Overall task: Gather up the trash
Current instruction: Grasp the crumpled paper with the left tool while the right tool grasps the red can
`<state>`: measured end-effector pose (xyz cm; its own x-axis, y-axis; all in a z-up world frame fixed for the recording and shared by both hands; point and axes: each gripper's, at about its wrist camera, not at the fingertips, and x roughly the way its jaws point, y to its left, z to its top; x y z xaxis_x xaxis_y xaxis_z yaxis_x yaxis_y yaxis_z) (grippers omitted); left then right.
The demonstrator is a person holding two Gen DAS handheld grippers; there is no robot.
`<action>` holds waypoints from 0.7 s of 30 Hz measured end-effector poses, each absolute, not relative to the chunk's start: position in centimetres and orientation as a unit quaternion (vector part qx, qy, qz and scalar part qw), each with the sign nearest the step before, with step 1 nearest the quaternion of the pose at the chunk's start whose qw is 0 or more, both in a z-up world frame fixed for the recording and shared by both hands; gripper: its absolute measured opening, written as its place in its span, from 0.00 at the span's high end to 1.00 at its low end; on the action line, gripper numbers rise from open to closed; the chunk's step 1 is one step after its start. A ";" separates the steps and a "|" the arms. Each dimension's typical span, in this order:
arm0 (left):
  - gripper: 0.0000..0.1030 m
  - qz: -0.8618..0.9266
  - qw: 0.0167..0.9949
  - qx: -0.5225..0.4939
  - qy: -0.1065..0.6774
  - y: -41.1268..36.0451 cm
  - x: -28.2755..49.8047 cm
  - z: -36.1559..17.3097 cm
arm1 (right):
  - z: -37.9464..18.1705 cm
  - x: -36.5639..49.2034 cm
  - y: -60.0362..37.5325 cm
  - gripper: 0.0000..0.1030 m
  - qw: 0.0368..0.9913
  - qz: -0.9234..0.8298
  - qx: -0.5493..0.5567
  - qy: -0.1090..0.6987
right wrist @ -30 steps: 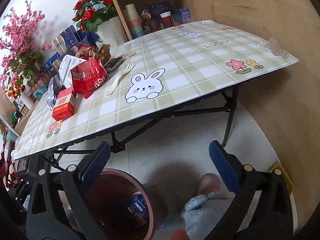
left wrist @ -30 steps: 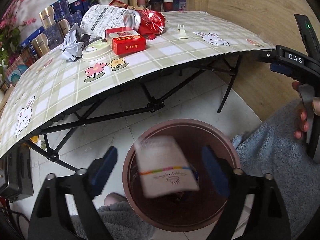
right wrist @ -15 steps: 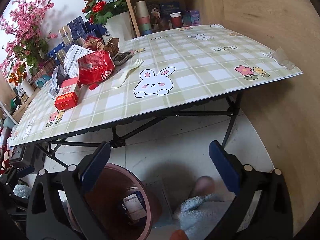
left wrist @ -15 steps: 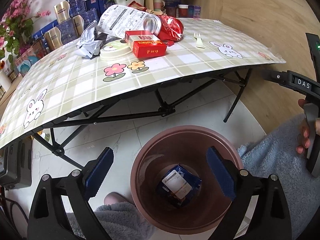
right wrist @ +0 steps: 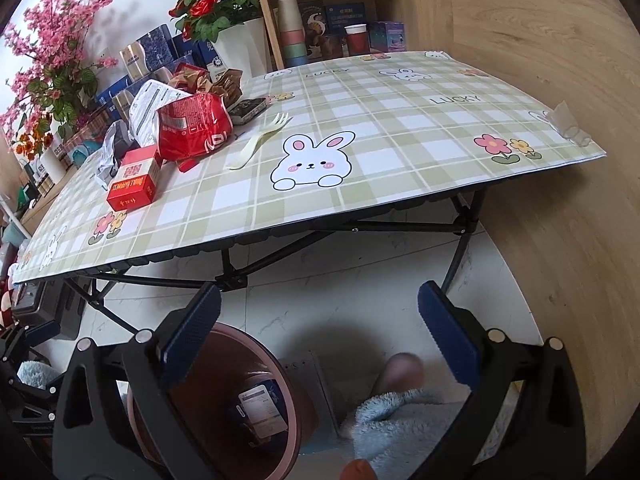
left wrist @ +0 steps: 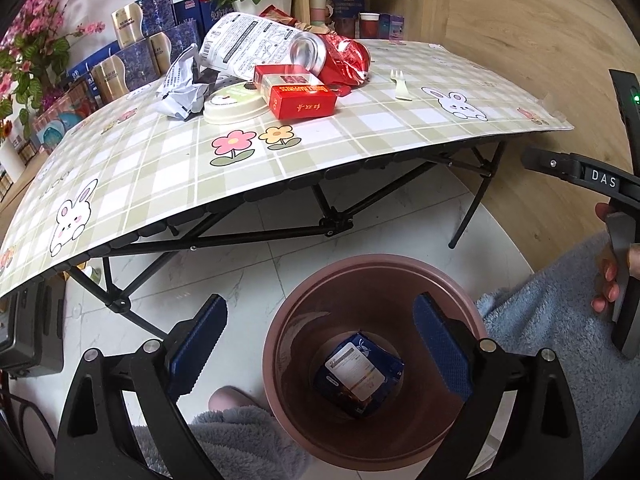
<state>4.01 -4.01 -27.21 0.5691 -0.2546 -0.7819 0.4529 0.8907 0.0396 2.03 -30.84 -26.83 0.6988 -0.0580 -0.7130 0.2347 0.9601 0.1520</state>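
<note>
A brown round bin (left wrist: 372, 272) stands on the floor below the table, with a blue packet (left wrist: 358, 372) lying at its bottom. My left gripper (left wrist: 320, 344) hangs open over the bin with nothing between its pads. My right gripper (right wrist: 320, 340) is open too, above the floor just right of the bin (right wrist: 280, 432). On the table lie a red box (left wrist: 298, 98), a crushed red can (left wrist: 336, 60), a white lid (left wrist: 232, 106), crumpled paper (left wrist: 182, 88), a printed white bag (left wrist: 244, 46) and a plastic fork (left wrist: 400, 86).
The folding table (left wrist: 152, 168) has black legs and a checked cloth with rabbits. Flower pots, boxes and cups crowd the shelf (right wrist: 332, 36) behind it. A wooden wall (right wrist: 560, 120) stands at the right. A person's fleece-clad legs (left wrist: 560, 340) and hand are near the bin.
One second ago a white packet was falling between the left fingers into the bin. It now lies inside, and both grippers have risen a little toward the table.
</note>
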 end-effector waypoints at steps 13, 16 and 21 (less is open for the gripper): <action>0.11 -0.202 0.912 0.032 0.354 -0.7 8.1 -19.1 | -25.9 2.9 -29.6 0.05 0.919 -0.065 0.099 0.375; 0.11 -0.177 0.919 0.020 0.352 0.5 11.5 -17.5 | -25.8 3.8 -29.0 0.05 0.917 -0.053 0.099 0.383; 0.11 -0.142 0.916 -0.007 0.375 2.8 18.8 -16.8 | -26.0 6.7 -28.1 0.05 0.908 -0.035 0.116 0.401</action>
